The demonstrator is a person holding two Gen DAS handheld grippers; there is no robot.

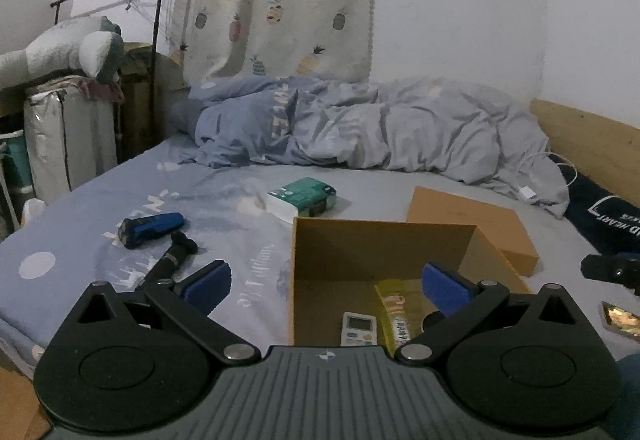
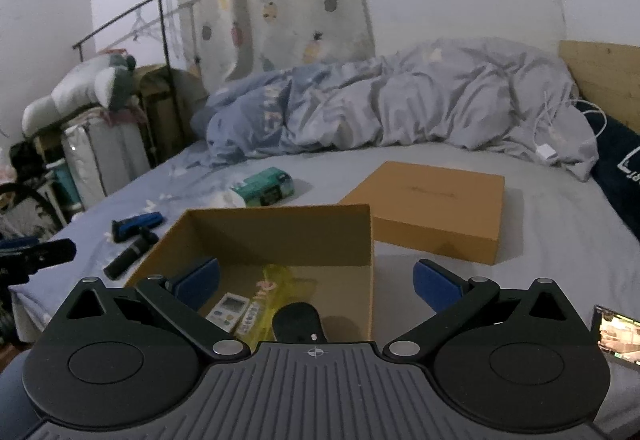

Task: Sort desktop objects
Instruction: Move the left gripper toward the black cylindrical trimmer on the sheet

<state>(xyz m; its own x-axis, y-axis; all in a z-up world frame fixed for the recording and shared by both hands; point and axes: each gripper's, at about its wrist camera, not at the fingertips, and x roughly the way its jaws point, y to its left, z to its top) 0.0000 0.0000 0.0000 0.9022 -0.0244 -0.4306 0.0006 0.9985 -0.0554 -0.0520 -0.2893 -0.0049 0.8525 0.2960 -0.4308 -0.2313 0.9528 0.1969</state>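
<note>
An open brown cardboard box (image 1: 384, 248) (image 2: 280, 236) stands on the bed. Inside lie a white remote (image 1: 359, 328) (image 2: 228, 310), a yellow packet (image 1: 396, 310) (image 2: 276, 292) and a black round object (image 2: 298, 322). My left gripper (image 1: 326, 286) is open and empty over the box's near left edge. My right gripper (image 2: 316, 284) is open and empty over the box's near right side. On the sheet left of the box lie a blue shaver (image 1: 150, 229) (image 2: 134, 225), a black cylindrical tool (image 1: 172, 256) (image 2: 130, 254) and a green tissue pack (image 1: 304, 198) (image 2: 266, 187).
The box lid (image 1: 476, 226) (image 2: 434, 210) lies to the right of the box. A crumpled duvet (image 1: 380, 128) fills the back of the bed. A phone (image 2: 618, 338) with a lit screen lies at the right. A charger cable (image 2: 548, 152) trails by a dark pillow (image 1: 600, 216).
</note>
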